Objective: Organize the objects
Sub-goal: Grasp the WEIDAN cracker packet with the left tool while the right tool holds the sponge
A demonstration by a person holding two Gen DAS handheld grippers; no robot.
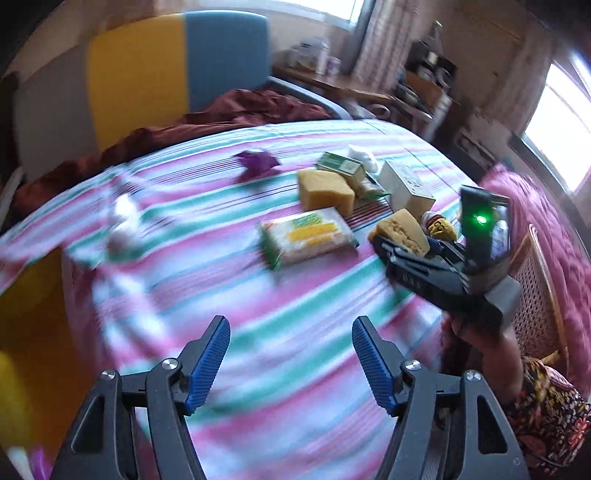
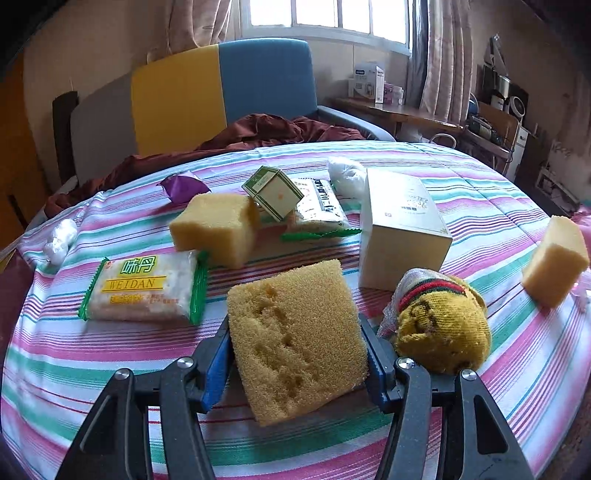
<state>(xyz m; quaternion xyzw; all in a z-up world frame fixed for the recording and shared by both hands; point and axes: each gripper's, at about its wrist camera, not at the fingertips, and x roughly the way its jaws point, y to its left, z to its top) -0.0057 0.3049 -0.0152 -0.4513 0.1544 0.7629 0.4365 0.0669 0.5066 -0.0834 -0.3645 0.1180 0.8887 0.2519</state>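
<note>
Only the right wrist view shows the right gripper (image 2: pixel 297 354) pinching a flat sponge (image 2: pixel 295 339) just above the striped bedcover (image 2: pixel 110 350) beside a knitted sock ball (image 2: pixel 443 328), while the blurred left view shows the left gripper (image 1: pixel 291 354) spread wide, holding nothing, hovering over the cover

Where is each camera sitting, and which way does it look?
Left wrist view: sits on the left tool, open and empty, looking across the striped bed; the right tool and the person's hand show.
Right wrist view: sits on the right tool, looking toward the window; it grips a sponge.
Both show the cracker pack, white box and yellow-blue headboard.
</note>
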